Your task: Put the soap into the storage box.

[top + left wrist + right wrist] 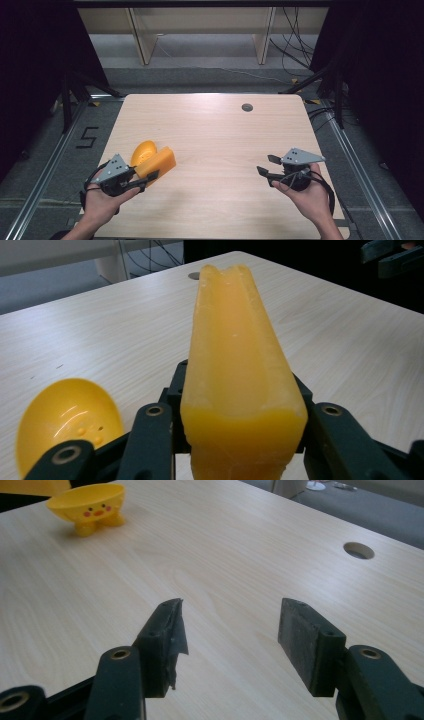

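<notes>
Over on the near left part of the wooden table (215, 130), the person's left hand (100, 200) holds the left gripper (145, 180) with its jaws closed tight on an orange sponge (157, 162), a long block with a groove running down its upper face. In the left gripper view the sponge (240, 370) stands between the two black jaws and is squeezed in at its base, its far end pointing out across the table. Just beside it, on the side away from the person, sits a small yellow bowl (143, 151); I cannot tell whether the two touch. In the right gripper view the bowl (90, 505) rests on stubby feet and has a little duck face with pink cheeks painted on its side. Across the table, well apart from all that, the right hand (307, 195) holds the right gripper (265, 165) just above the near right part of the tabletop. Its jaws stand wide apart with nothing between them, bare wood showing in the gap, and a strip of black tape hangs loose from one pad (172, 635). Farther back a round cable hole (247, 107) is cut in the wood.
</notes>
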`<action>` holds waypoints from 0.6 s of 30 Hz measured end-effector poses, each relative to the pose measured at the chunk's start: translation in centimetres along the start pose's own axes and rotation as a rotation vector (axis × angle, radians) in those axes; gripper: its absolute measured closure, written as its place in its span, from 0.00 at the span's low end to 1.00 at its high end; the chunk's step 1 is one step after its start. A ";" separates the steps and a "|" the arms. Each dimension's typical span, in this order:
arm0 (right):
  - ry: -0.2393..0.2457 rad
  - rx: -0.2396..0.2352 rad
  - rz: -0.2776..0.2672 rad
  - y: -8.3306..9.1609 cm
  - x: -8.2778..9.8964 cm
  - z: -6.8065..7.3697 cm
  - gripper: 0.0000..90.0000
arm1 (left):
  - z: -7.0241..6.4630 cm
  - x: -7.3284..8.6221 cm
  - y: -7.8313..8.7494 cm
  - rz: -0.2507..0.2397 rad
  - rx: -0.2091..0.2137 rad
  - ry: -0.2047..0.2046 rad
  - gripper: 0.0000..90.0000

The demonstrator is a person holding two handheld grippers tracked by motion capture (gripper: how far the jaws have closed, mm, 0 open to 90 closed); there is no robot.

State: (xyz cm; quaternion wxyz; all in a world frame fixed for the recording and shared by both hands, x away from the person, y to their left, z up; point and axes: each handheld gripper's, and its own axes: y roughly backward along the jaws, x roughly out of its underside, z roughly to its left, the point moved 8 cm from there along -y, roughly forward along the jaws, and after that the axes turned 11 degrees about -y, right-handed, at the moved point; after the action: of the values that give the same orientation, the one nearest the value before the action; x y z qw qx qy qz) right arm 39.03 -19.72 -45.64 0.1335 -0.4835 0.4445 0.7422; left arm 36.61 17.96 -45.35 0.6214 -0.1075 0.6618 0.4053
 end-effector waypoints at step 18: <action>-0.140 0.136 -0.043 0.4 1.6 -1.8 0.50 | 4.6 0.8 1.8 -0.029 -0.258 0.117 0.67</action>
State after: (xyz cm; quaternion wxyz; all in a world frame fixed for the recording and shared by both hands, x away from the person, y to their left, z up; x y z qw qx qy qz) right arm 39.08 -21.76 -46.99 0.2127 -0.4296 0.4728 0.7394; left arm 38.63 22.47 -44.87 0.5684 -0.2194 0.6377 0.4713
